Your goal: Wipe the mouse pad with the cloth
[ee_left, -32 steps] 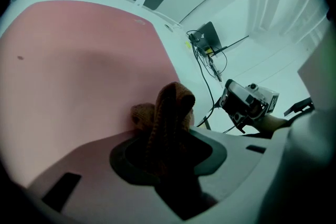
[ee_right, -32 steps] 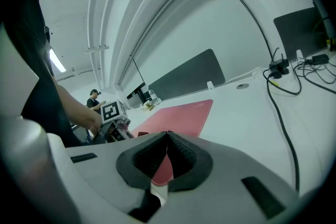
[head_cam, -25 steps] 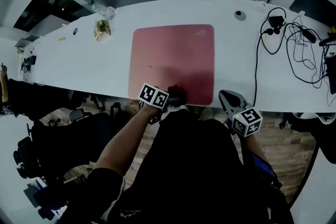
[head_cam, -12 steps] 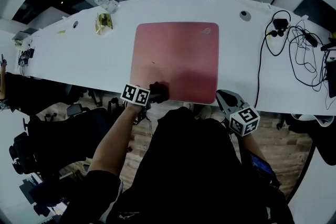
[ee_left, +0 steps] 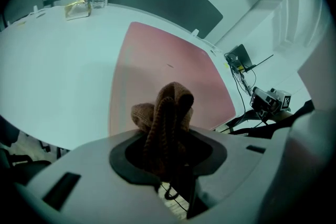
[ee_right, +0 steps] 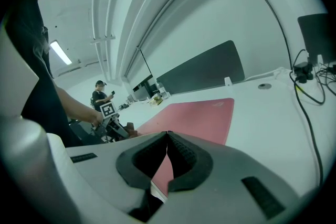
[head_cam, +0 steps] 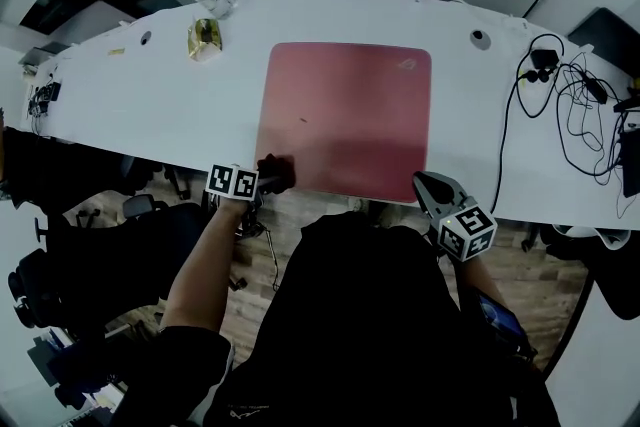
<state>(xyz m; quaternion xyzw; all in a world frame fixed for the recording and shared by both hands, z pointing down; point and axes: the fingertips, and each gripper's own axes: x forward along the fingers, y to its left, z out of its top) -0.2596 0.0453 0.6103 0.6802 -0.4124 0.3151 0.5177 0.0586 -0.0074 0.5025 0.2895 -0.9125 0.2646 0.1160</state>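
Slid leftward over the last second, with left gripper now at the near-left corner of the mouse pad, clamped on the bunched brown cloth. Looks mid-wipe, ending a pass along the near edge. Next, probably: turn away from the desk edge and sweep back across. Plenty of bare pad ahead; cables well off right. Right gripper pinched closed on nothing, beside the near-right corner.

Right gripper at the near edge of the white desk
Its jaws meet, nothing between them; just beyond lies the red mouse pad.
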